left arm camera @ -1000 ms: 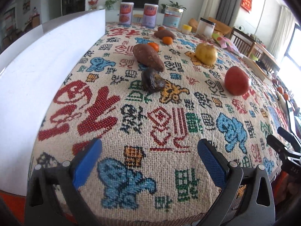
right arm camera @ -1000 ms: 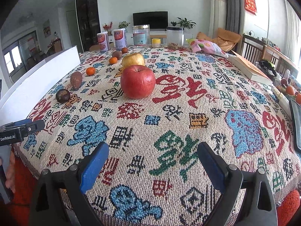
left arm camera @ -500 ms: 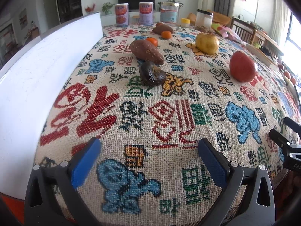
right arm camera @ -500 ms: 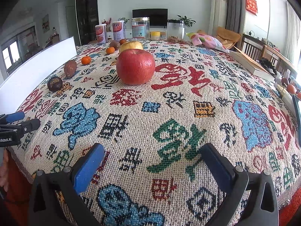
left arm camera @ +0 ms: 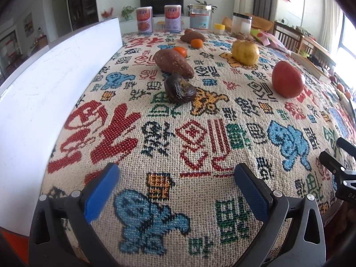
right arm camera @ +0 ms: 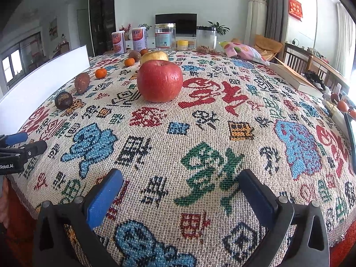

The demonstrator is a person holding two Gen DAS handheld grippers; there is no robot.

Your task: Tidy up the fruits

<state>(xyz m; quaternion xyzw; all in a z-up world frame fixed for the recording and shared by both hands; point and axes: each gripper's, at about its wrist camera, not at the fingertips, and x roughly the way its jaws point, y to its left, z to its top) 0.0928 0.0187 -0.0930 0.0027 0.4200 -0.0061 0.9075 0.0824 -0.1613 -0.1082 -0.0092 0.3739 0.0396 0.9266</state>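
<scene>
Right gripper [right arm camera: 178,191] was spread wide with nothing between its blue pads, aimed across the tablecloth [right arm camera: 211,133] at the red apple [right arm camera: 159,80]. Left gripper [left arm camera: 175,189] was equally wide and empty, facing the dark wrinkled fruit [left arm camera: 179,88].

Risks, as I judged them:
- Red apple was round and smooth — a grip off its middle could squirt it out and send it rolling toward the cloth's edge.
- Yellow apple [right arm camera: 154,56] sat right behind the red apple; a deep reach could knock it.
- Brown oval fruit [left arm camera: 173,63] lay just behind the dark wrinkled fruit, nearly touching, so a finger could snag both.
- Dark wrinkled fruit looked soft and could crush under a hard squeeze.
- Coarse weave could catch a fingertip that came in too low.
- No bowl or tray was in view, so the drop-off spot was unclear.

Surface and room, all relative to the red apple:
- Tablecloth under it was a woven, busy pattern in red, blue and green.
- White board [right arm camera: 44,77] stood along the table edge far to its left.
- Book [right arm camera: 293,77] lay to its right, snack bag [right arm camera: 242,52] behind and right.
- Jars and tins [right arm camera: 165,35] lined the far edge behind it, with a dark screen [right arm camera: 175,23] on the wall beyond.
- Small oranges [right arm camera: 100,73] sat behind and left of it.
</scene>
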